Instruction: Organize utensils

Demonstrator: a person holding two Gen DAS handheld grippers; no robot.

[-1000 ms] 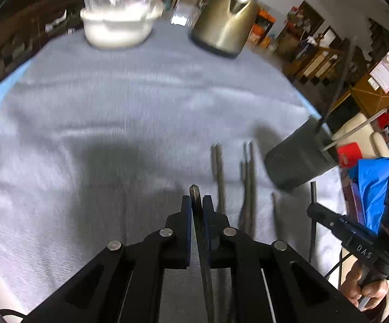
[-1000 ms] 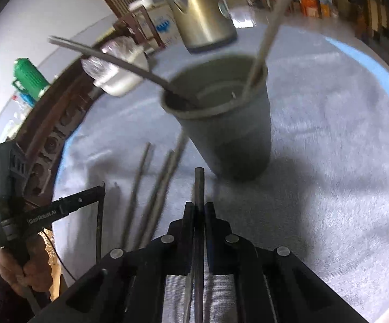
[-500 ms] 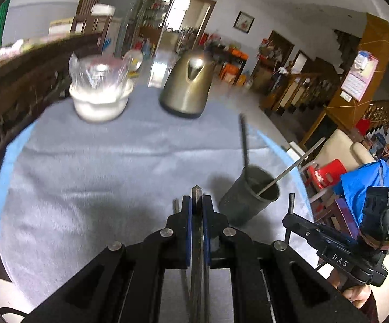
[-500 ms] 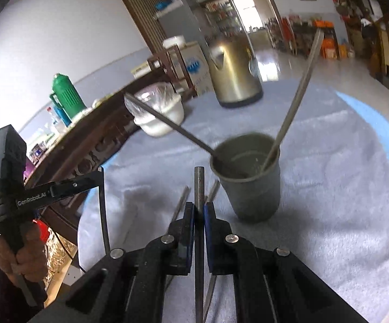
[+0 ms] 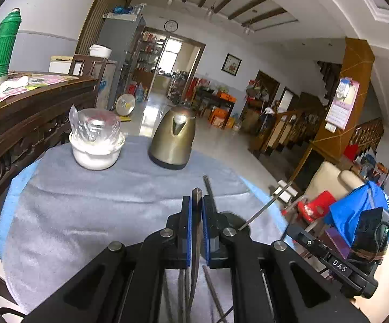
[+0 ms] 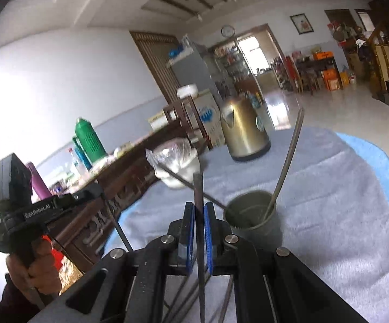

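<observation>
Over grey cloth [image 6: 329, 188], chopstick [image 6: 199, 215] (upright) in right gripper [image 6: 200, 231]

On the cloth-covered table [image 6: 329, 177], a cup [image 6: 256, 223] serves as the landmark. Two utensils [image 6: 288, 161] stand in the cup, leaning out to opposite sides. Behind the cup sits a kettle [image 6: 243, 132]; left of the kettle, a wrapped bowl [image 6: 179, 167] rests near the table's far edge. More utensils [image 6: 226, 298] lie flat on the cloth in front of the cup. A sideboard [image 6: 130, 172] stands left of the table, behind the bowl.
</observation>
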